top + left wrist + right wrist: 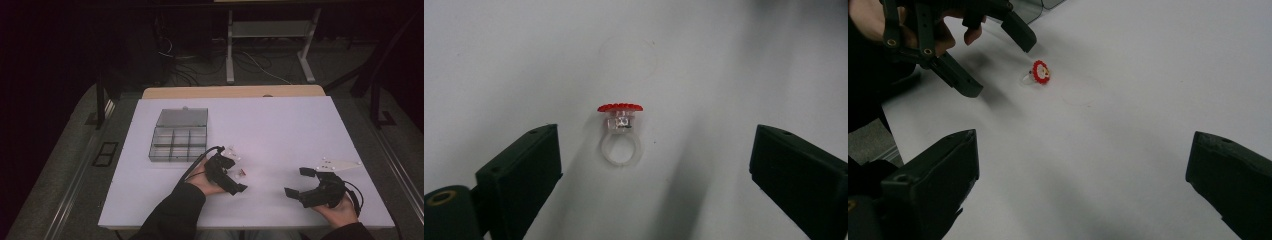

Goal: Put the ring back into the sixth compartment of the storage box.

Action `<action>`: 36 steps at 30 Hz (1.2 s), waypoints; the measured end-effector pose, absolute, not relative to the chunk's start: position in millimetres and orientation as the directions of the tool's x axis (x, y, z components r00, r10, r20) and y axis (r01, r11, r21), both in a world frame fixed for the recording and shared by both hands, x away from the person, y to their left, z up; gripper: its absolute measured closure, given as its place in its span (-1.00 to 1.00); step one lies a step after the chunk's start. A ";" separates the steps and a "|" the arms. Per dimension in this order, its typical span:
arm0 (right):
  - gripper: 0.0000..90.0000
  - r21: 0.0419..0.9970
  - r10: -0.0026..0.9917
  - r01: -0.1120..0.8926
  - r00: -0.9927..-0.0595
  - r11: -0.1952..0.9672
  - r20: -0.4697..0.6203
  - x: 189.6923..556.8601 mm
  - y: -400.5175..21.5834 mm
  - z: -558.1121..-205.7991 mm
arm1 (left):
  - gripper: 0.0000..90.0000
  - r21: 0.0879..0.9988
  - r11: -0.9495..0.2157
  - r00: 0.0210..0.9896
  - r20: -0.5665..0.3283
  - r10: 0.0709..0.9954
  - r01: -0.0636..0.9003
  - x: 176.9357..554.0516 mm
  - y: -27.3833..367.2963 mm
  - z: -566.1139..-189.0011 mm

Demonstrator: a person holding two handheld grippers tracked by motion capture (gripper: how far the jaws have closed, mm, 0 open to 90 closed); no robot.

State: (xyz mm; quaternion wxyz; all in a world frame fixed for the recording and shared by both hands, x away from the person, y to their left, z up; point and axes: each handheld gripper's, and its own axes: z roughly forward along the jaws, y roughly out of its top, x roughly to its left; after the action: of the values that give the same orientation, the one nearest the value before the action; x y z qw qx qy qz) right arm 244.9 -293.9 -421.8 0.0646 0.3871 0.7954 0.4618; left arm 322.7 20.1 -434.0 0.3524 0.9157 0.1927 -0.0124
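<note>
A small clear plastic ring with a red flower top point(620, 132) lies on the white table point(280, 130). My left gripper point(656, 145) is open, one black jaw on each side of the ring and neither touching it. In the high view the ring point(242, 173) sits just right of the left gripper point(236, 175), near the table's front middle. My right gripper point(298, 182) rests open at the front right with nothing between its jaws. The right gripper view looks past its own open jaws point(1083, 150) to the ring point(1039, 72) and the left gripper point(998, 67) around it.
A clear compartment box point(177, 137) with its lid folded back stands left of centre, beyond the left hand. A faint circular mark point(1080, 90) shows on the table beside the ring. The table's front edge point(250, 226) runs close under both hands.
</note>
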 end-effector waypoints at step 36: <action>-0.99 0.784 0.668 0.554 -0.699 0.280 0.255 245.4 -293.2 -422.6 | 0.19 0.640 -0.675 0.917 -0.123 0.380 0.366 337.0 3.2 -441.0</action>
State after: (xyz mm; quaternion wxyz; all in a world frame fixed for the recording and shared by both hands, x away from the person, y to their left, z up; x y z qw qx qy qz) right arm 245.4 -293.2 -422.6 0.0621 0.3829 0.7977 0.4618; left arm 337.0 3.2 -441.0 0.3475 0.9152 0.2038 0.0101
